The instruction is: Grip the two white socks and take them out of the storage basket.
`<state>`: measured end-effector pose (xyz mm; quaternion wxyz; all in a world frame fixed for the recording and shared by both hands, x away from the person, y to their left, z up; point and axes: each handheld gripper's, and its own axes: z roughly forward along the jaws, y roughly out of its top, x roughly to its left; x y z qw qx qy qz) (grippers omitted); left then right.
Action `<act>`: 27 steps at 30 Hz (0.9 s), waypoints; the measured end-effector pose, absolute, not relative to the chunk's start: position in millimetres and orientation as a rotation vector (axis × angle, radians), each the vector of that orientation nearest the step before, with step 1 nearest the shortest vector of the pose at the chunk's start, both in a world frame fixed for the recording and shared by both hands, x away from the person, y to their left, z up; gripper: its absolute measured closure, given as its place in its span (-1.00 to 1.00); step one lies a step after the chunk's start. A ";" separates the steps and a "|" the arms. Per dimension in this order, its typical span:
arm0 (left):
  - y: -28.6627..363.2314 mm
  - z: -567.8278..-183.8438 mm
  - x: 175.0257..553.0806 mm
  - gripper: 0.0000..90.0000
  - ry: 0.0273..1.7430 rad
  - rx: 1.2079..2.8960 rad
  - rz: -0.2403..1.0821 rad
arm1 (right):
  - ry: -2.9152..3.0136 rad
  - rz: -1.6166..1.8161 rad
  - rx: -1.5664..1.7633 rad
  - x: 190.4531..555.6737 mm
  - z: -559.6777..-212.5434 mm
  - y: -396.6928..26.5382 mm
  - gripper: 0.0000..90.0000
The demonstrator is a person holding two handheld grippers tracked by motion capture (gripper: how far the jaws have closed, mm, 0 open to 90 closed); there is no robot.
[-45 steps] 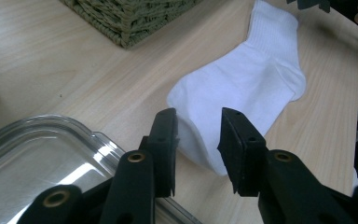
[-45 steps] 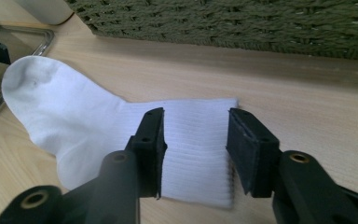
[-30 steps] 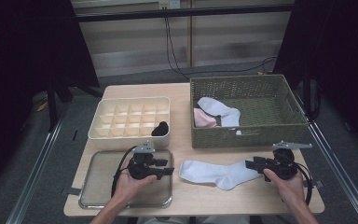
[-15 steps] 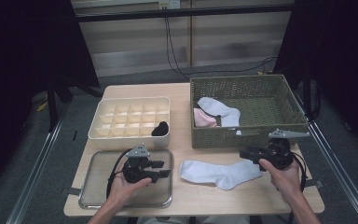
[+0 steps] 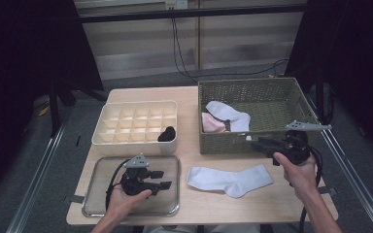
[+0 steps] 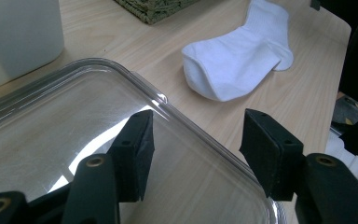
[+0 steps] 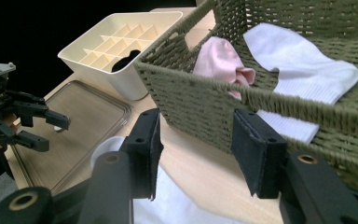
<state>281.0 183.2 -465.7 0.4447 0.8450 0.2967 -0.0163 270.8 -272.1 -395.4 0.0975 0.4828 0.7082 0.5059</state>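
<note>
A white sock [image 5: 230,179] lies flat on the wooden table [image 5: 194,208], between my two grippers. My left gripper [image 5: 162,179] hovers over the clear tray [image 5: 102,206] and points right at the sock [image 6: 237,70]. Its jaws [image 6: 196,140] have just been opening and hold nothing. My right gripper [image 5: 256,144] is raised in front of the woven basket [image 5: 281,87], open and empty. In the right gripper view its jaws [image 7: 196,140] face the basket wall [image 7: 200,107], with the sock [image 7: 168,205] below them.
The basket holds a white sock [image 5: 228,116] and a pink one [image 5: 212,124]. A cream compartment box [image 5: 136,121] at the back left has a black sock [image 5: 167,133] in one cell. The left gripper [image 7: 32,123] shows far off in the right gripper view.
My right gripper has risen from beside the sock to the basket's front wall. My left gripper has drawn back to the left over the tray, and its jaws stand wider.
</note>
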 end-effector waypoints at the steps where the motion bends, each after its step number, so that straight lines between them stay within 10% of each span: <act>1: 183.3 -465.4 280.7 -0.04 0.732 2.097 -0.039 | 2.095 1.501 1.423 272.3 -393.8 -271.6 0.18; 27: 190.7 -465.4 282.0 -0.26 0.766 2.091 -0.011 | 2.183 1.425 1.448 338.3 -387.1 -262.5 0.21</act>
